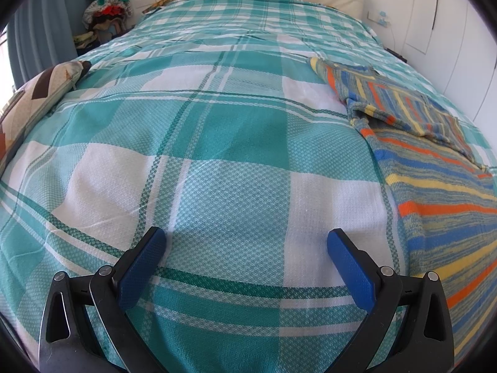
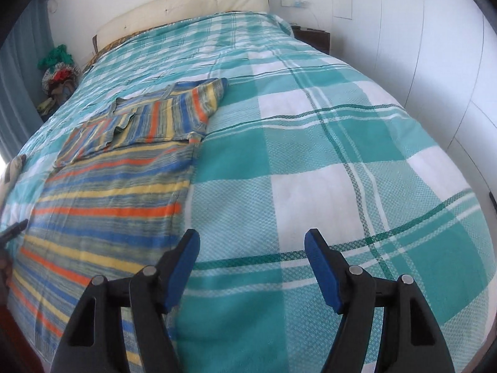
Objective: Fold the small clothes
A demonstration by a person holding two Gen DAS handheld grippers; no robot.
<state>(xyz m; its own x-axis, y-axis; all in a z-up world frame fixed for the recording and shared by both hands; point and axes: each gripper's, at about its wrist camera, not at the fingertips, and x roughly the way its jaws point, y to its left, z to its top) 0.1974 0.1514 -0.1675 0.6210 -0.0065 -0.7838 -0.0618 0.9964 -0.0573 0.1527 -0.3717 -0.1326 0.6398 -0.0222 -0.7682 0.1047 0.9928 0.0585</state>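
1. Left gripper (image 1: 247,237): spread wide, nothing between the fingers, hanging over bare bedspread (image 1: 217,130). Probably parked there so the shirt is free to size up before a grab.
2. Right gripper (image 2: 252,239): also spread, holding nothing, over the bedspread just right of the shirt's edge.
3. Shirt (image 2: 105,192): striped, lying flat between the two grippers. Off to the right of the left gripper (image 1: 435,192), off to the left and ahead of the right one. Body runs toward the grippers, hem end nearest.
4. Far end of the shirt: both sleeves look already laid in over the body, so likely the side folds are done and the long lengthwise fold is what's left. Just a guess from the layout.
5. Spreading it flat on the bed makes sense: keeps creases straight and gives both edges room for a pinch.
6. Next up, probably: each gripper onto a near hem corner, then carry it up toward the collar.
7. Pillow (image 1: 37,93) way off left of the left gripper, not in the way.
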